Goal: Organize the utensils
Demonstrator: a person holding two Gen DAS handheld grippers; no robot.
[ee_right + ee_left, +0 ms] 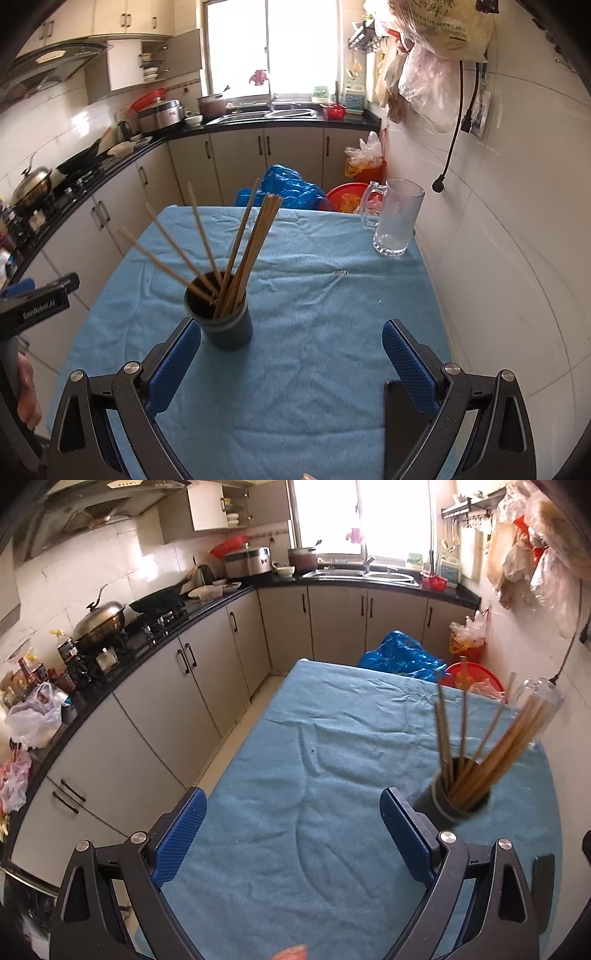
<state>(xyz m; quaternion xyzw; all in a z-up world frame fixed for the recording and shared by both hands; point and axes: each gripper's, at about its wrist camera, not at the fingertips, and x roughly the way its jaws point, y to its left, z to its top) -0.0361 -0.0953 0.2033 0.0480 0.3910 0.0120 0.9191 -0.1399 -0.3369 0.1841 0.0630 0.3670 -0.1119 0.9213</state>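
Nearest the right tongs (291,360), spread wide w/ nothing held, the dark cup (221,321) of chopsticks (236,254) stands at ~11 o'clock, sticks fanning upward. Left tongs (293,830), also wide and empty, see it at 1 o'clock. Right's closer, prob. Bare tabletop (314,387) around; glass mug (395,221) far, near edge.

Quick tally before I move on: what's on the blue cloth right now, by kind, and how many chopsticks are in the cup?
Chopsticks, all standing in the cup: about 9, since the bundled ones overlap
Dark holder cup: 1
Glass mug: 1
Small clear item on the cloth, too small to identify: 1
Total: about 12
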